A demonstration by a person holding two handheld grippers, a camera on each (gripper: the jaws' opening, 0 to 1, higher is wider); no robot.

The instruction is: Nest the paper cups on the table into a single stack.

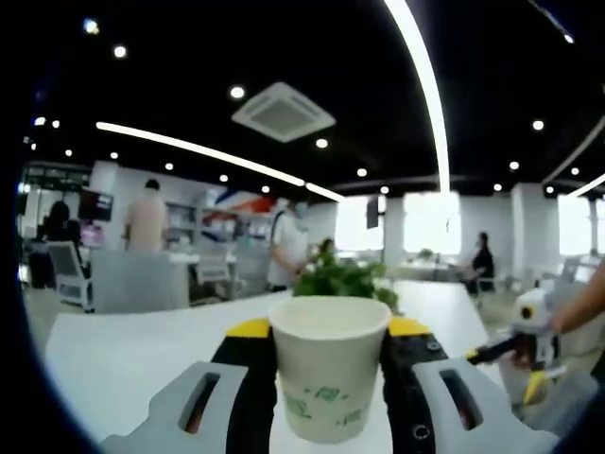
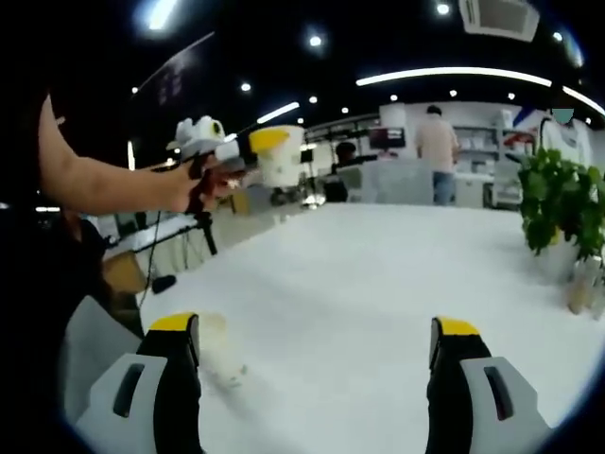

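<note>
One paper cup is pinched upright, lifted, by the left hand-held gripper, likely for nesting. A second cup lies on the table by the spread right hand-held gripper.

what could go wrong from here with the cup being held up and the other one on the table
The left gripper squeezes the held paper cup by its thin sides, so it may crush or slip. The second cup lies beside the open right gripper, near the table's edge; a nudge might roll it off.
</note>
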